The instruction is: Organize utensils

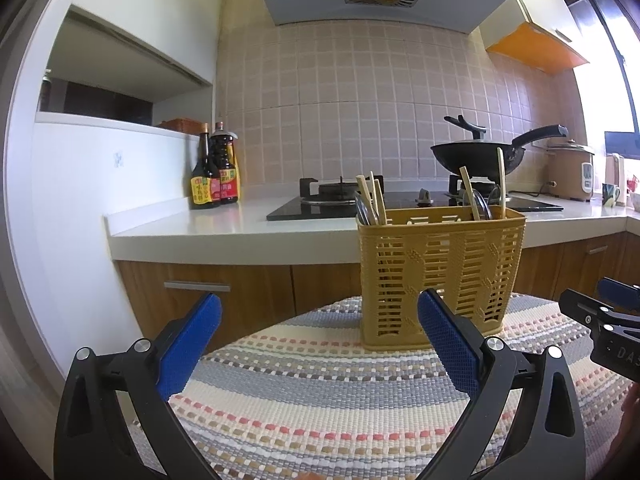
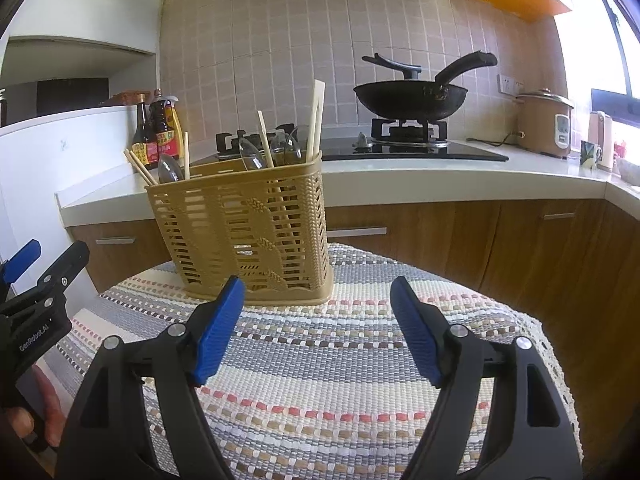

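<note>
A tan plastic utensil basket point(image 1: 440, 276) point(image 2: 244, 232) stands upright on a striped woven mat point(image 1: 320, 392) point(image 2: 320, 360). Wooden chopsticks point(image 1: 370, 200) point(image 2: 318, 120) and clear spoons point(image 2: 250, 154) stick out of its top. My left gripper point(image 1: 320, 312) hangs open above the mat, just short of the basket, with nothing between its blue pads. My right gripper point(image 2: 318, 296) is also open and empty, close in front of the basket. Each gripper shows at the edge of the other's view: the right gripper point(image 1: 600, 312) and the left gripper point(image 2: 36, 264).
Behind the mat runs a white counter point(image 1: 200, 228) with a gas hob point(image 1: 332, 200), a black wok point(image 2: 408, 98), sauce bottles point(image 1: 216, 172), a rice cooker point(image 2: 548, 124) and a mug point(image 2: 590, 154). Wooden cabinet doors point(image 2: 480, 240) sit below. A hand point(image 2: 44, 408) is at the lower left.
</note>
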